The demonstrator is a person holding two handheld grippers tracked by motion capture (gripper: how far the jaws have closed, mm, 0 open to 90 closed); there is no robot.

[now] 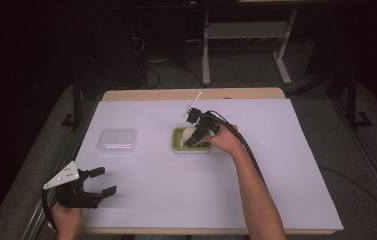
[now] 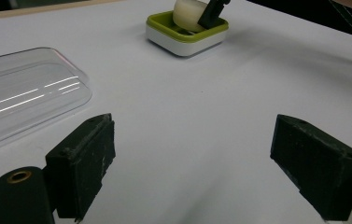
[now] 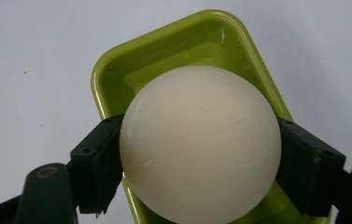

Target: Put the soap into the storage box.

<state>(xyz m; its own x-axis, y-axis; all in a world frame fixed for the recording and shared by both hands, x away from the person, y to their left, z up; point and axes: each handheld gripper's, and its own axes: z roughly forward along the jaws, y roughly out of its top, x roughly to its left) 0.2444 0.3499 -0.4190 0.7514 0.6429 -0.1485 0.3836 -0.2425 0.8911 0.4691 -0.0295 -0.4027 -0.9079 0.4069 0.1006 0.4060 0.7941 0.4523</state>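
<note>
From the high view the right gripper [image 1: 196, 136] clamps a cream ball [image 1: 189, 133] over the green tray [image 1: 177, 144] mid-tabletop, bare paper all around, while the left gripper [image 1: 100, 181], jaws apart at seven o'clock, nears the tabletop [image 1: 276, 165] edge; its own view cuts off the clear lid [image 2: 19, 98] at nine o'clock; the right gripper view hides the tray's near end under the ball.

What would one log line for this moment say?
right tool: shut on cream soap, over green dish | left tool: open, idle | clear lid: left of dish
</note>
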